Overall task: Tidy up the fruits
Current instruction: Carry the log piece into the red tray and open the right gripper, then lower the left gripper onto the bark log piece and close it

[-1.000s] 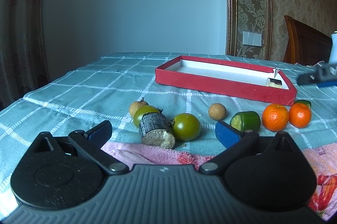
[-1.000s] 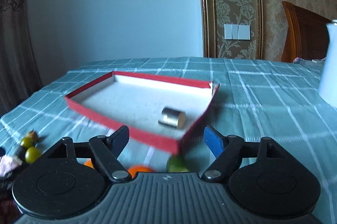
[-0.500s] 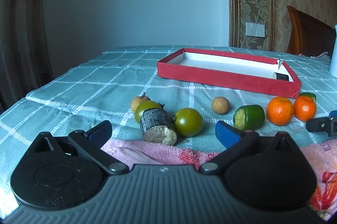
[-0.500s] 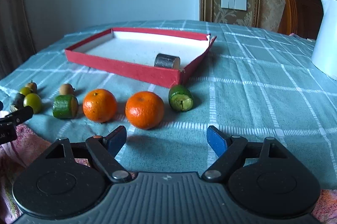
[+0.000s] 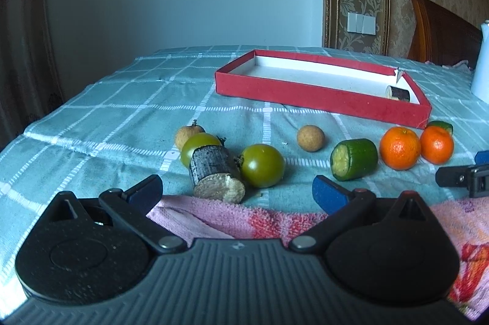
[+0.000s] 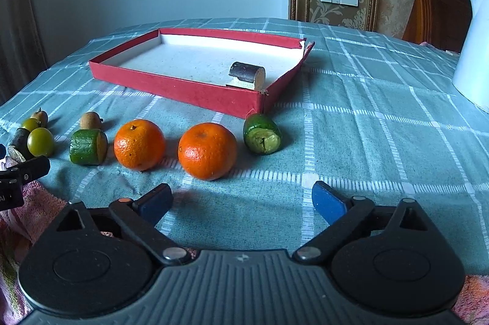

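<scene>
A red tray (image 5: pixel 321 98) (image 6: pixel 183 86) sits on the checked cloth and holds one dark sugarcane piece (image 6: pixel 247 75). In front of it lies a row of fruit: two oranges (image 6: pixel 139 144) (image 6: pixel 207 150), two green cucumber chunks (image 6: pixel 88 146) (image 6: pixel 262 138), two green tomatoes (image 5: pixel 261 165) (image 5: pixel 198 146), two longans (image 5: pixel 310 138) (image 5: pixel 188 131) and another sugarcane piece (image 5: pixel 215 173). My left gripper (image 5: pixel 237 192) stands open just short of the sugarcane and tomato. My right gripper (image 6: pixel 243 201) is low behind the oranges, its jaws opening with nothing between them.
A pink flowered towel (image 5: pixel 244 221) lies under both grippers at the near edge. A white kettle (image 6: pixel 473 49) stands at the right, with a wooden chair back (image 6: pixel 437 10) behind it. The table drops off at the left by a curtain.
My right gripper came back from over the tray and sank behind the row of fruit, its jaws spreading wider. The left gripper stayed put, tilting slightly downward.
</scene>
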Demonstrator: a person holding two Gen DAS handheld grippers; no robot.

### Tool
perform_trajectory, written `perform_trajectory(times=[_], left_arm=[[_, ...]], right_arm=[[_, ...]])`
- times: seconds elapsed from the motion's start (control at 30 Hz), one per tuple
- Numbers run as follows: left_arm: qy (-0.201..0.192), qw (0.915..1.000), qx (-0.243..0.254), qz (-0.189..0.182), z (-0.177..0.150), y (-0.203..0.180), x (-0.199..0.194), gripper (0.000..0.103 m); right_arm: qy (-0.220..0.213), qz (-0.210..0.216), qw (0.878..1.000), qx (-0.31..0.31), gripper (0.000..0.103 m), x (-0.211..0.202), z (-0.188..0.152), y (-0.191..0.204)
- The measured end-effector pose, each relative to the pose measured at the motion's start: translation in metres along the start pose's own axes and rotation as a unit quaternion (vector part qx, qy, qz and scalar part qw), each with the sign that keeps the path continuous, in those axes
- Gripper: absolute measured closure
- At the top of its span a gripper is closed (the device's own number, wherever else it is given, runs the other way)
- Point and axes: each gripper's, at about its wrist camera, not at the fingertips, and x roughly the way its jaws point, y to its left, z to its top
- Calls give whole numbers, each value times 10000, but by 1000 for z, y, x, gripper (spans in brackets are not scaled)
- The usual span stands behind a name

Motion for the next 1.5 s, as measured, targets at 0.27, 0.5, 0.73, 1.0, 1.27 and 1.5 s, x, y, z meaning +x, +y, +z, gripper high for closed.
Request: perform_trajectory(times=[0.27, 0.5, 0.73, 1.0, 1.27, 1.5], left_arm=[[-52, 9999, 92, -61, -5, -3, -7, 12], [-81, 9999, -54, -68, 0, 0, -13, 15], [119, 9996, -249, 39, 10, 11, -15, 21], [579, 9973, -400, 204, 12, 23, -10, 22], [681, 9951, -567, 442, 22, 28, 3, 29], [788, 9955, -417, 323, 24, 17, 12, 45]], right_arm=[[0, -1, 10000, 0, 4, 0, 0, 0], [-1, 2, 10000, 6, 4, 0, 0, 0], [1, -4, 10000, 1, 4, 0, 0, 1], [-2, 1, 10000, 3, 4, 0, 0, 0], [-3, 1, 10000, 7, 4, 0, 0, 1], [-5, 5, 10000, 11, 4, 0, 0, 0]])
